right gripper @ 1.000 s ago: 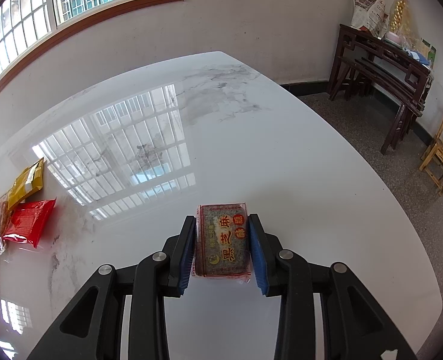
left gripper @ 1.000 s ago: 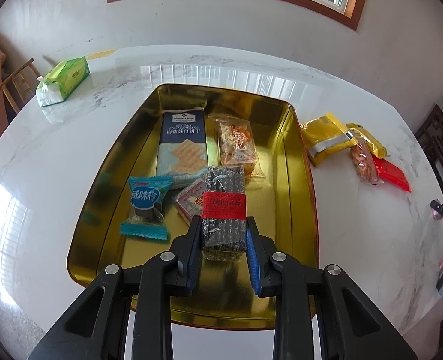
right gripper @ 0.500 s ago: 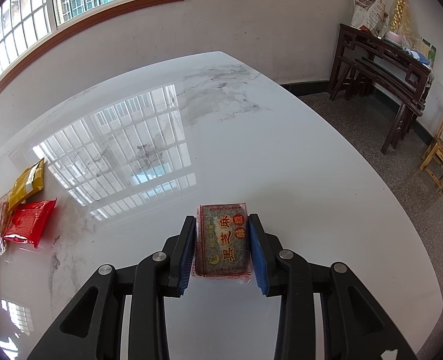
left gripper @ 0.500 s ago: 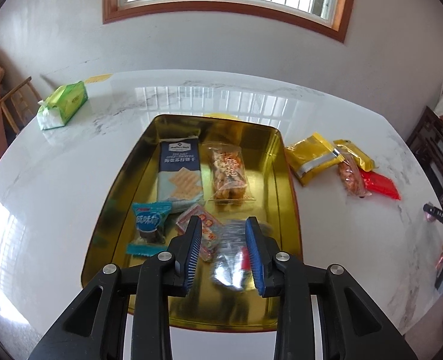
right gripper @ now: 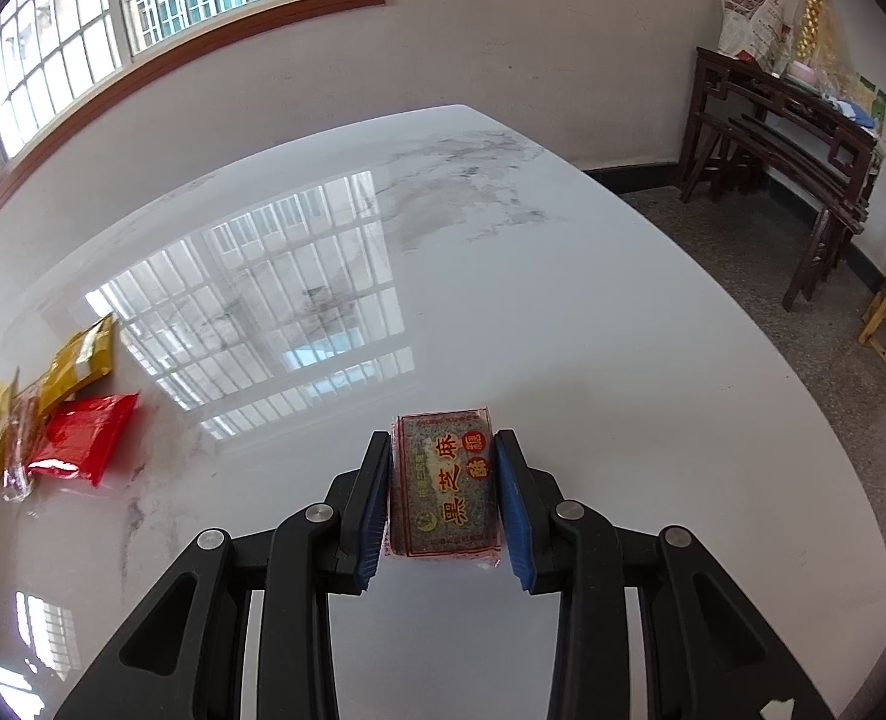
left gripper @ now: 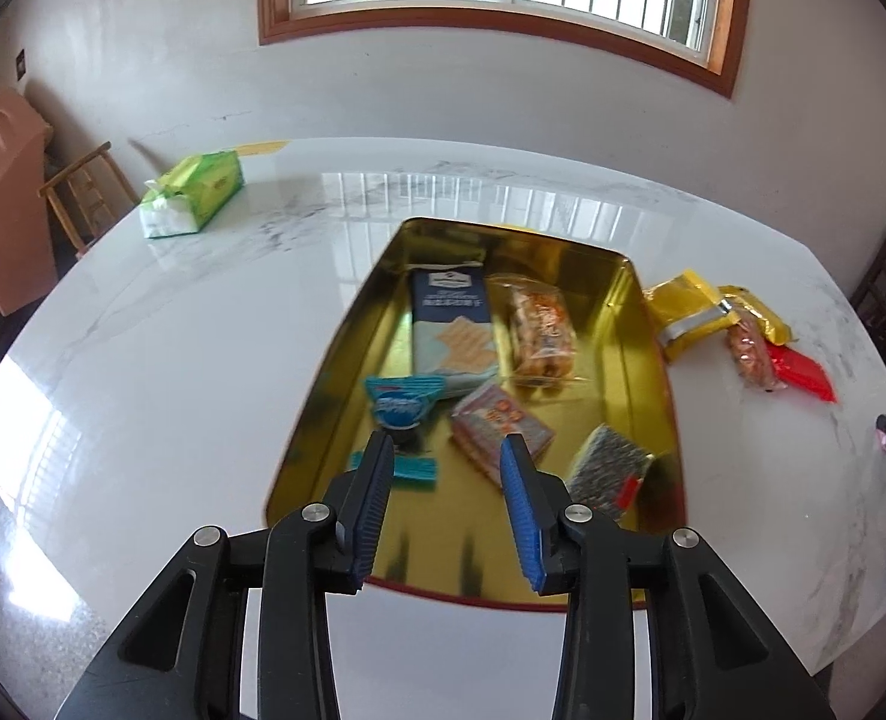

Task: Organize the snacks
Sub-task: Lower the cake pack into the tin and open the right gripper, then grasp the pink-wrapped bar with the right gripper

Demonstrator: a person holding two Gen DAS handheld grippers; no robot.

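Note:
A gold tray (left gripper: 347, 360) on the white marble table holds a blue cracker pack (left gripper: 451, 324), a clear bag of orange snacks (left gripper: 538, 330), a small blue packet (left gripper: 404, 408) and a pink packet (left gripper: 499, 432). A dark packet with a red band (left gripper: 607, 471) lies tilted in the tray's near right corner. My left gripper (left gripper: 447, 441) hovers over the tray's near end, its jaws opening with nothing between them. My right gripper (right gripper: 443, 438) is closing on a black sesame cake packet (right gripper: 445, 486), pads pressed to both its sides, just above the table.
Yellow packets (left gripper: 688, 315), a clear orange snack bag (left gripper: 748, 351) and a red packet (left gripper: 802, 375) lie on the table right of the tray. A green tissue pack (left gripper: 194, 195) sits far left. Beyond the table stand a dark wooden side table (right gripper: 784, 114) and chairs.
The left gripper let go of the dark red-banded packet, which dropped into the tray's near right corner. That gripper drew back and up. The right gripper kept still with its packet.

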